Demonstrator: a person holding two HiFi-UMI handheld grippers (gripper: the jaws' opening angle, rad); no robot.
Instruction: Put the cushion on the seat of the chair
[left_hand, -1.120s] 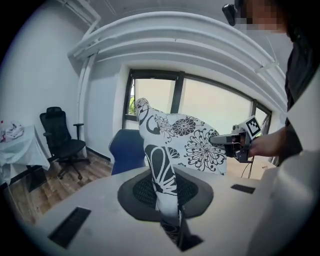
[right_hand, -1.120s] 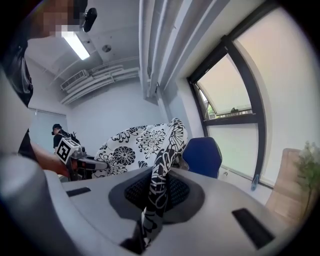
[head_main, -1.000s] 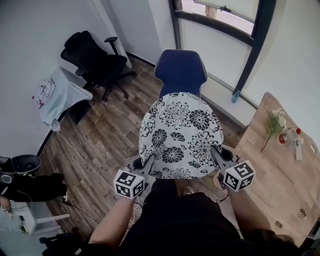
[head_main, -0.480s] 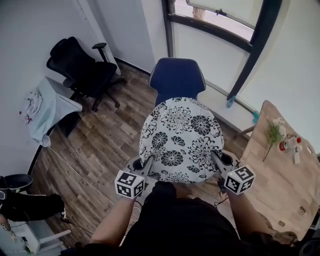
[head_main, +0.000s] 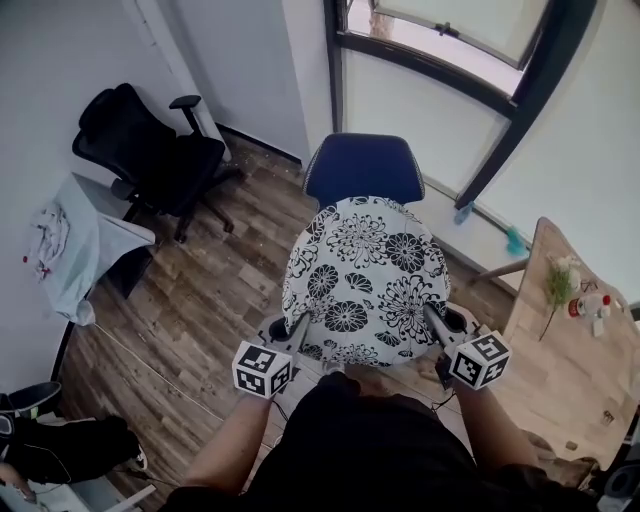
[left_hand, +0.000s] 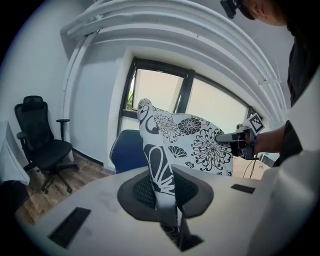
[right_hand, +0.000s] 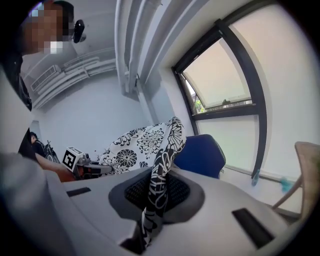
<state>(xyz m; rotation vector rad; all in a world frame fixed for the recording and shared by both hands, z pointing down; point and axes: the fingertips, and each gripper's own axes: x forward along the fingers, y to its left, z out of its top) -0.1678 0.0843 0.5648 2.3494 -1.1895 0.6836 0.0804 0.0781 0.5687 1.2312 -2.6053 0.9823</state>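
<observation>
Hardly shifted, the cushion (head_main: 365, 275) hangs before the blue chair (head_main: 362, 168), my left gripper (head_main: 296, 326) and right gripper (head_main: 433, 319) both clamped on its near edge, seat still waiting.

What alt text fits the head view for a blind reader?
A black-and-white floral cushion is held by its near corners, left gripper and right gripper shut on it, in front of a blue chair. A black office chair stands left, a wooden table right.

left gripper (left_hand: 172, 220) clamps floral cushion (left_hand: 185, 145) edge.
</observation>
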